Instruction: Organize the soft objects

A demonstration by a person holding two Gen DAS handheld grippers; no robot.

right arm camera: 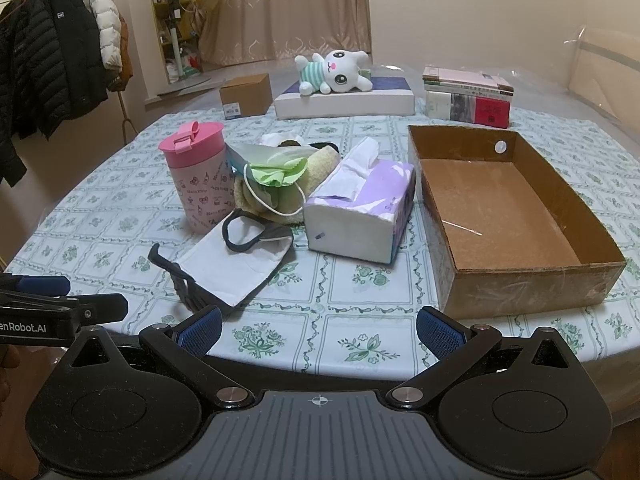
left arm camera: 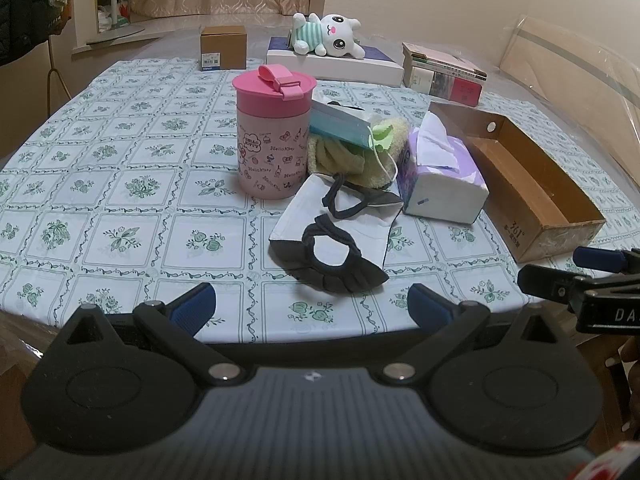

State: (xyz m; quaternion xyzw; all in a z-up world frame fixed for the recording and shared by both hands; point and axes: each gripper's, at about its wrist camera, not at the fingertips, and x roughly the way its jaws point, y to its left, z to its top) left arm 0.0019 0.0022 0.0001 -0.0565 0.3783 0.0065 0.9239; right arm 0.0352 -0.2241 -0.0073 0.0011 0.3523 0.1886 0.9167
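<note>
A pile of soft things lies mid-table: a black and white face mask (left arm camera: 332, 232) (right arm camera: 240, 264) nearest me, a yellow-green towel (left arm camera: 352, 156) (right arm camera: 280, 188) with a blue-green mask (left arm camera: 340, 126) on top, and a purple tissue pack (left arm camera: 440, 176) (right arm camera: 360, 208). An open, empty cardboard box (left arm camera: 532, 184) (right arm camera: 508, 216) stands to their right. A white plush toy (left arm camera: 332, 34) (right arm camera: 336, 72) lies on a flat box at the back. My left gripper (left arm camera: 312, 304) is open and empty at the near edge, before the mask. My right gripper (right arm camera: 320, 328) is open and empty, also at the near edge.
A pink Hello Kitty cup (left arm camera: 272, 132) (right arm camera: 198, 176) stands left of the pile. A small brown carton (left arm camera: 223, 47) (right arm camera: 246, 96) and a stack of books (left arm camera: 444, 72) (right arm camera: 468, 98) sit at the back. Coats (right arm camera: 52, 52) hang at the far left.
</note>
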